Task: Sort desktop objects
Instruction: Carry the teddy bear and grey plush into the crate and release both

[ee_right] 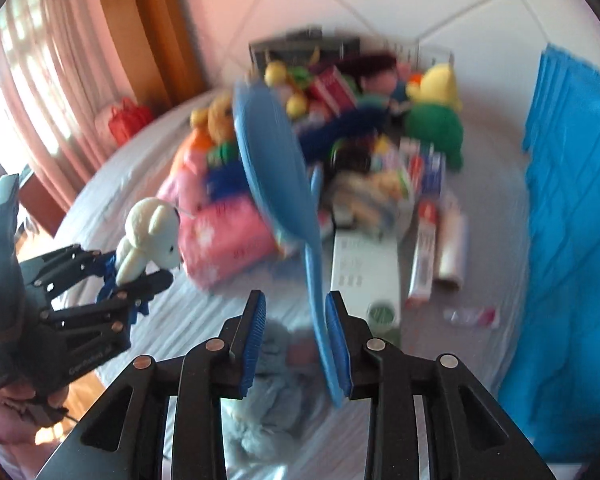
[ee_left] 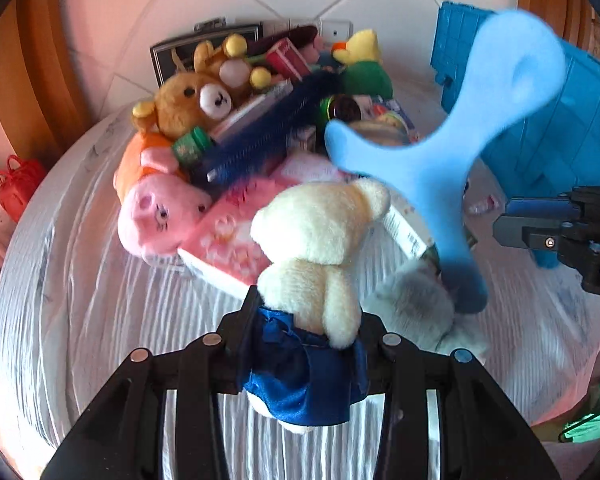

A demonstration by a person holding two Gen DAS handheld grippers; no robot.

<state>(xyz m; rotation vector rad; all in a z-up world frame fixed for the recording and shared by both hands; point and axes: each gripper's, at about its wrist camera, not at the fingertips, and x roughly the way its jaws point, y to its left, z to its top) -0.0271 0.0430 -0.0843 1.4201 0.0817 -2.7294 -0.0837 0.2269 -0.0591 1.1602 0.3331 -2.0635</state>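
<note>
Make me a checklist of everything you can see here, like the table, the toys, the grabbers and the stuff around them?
Surface: round table under a white ribbed cover.
Job's things: cream teddy bear in blue satin; light blue plastic tool with a long handle, blurred.
Clutter: heaped pile with a brown bear, pink pig plush, yellow duck plush, pink pack, boxes and bottles; grey fluffy toy nearer.
Grippers: left gripper shut on the teddy bear's body; right gripper has the tool's handle against one pad, a gap at the other.
Cables: nothing seen.
Surroundings: blue crate, red bag, tiled floor, pink curtain.
</note>
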